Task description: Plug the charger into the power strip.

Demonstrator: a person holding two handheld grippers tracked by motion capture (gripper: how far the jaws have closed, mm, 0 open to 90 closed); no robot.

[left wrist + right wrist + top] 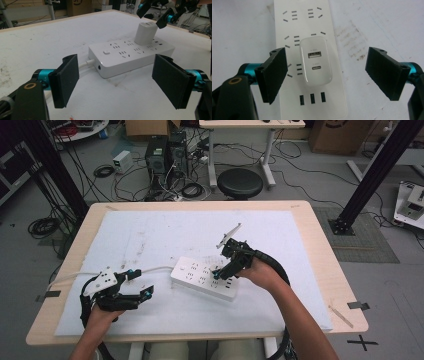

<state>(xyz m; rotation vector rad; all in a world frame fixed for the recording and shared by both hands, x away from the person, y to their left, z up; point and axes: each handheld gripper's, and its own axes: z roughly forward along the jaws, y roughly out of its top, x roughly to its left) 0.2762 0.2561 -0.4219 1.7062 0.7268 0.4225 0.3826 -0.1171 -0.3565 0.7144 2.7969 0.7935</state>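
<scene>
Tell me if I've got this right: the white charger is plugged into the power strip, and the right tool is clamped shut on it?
Not quite. The charger is plugged into the power strip, but the right tool stands open, its pads apart from the charger, as the right gripper view shows.

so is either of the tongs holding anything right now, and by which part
Nothing is held. The right tongs stand open around the white charger plugged into the power strip, pads clear of its sides. The left tongs are open too, short of the strip.
</scene>
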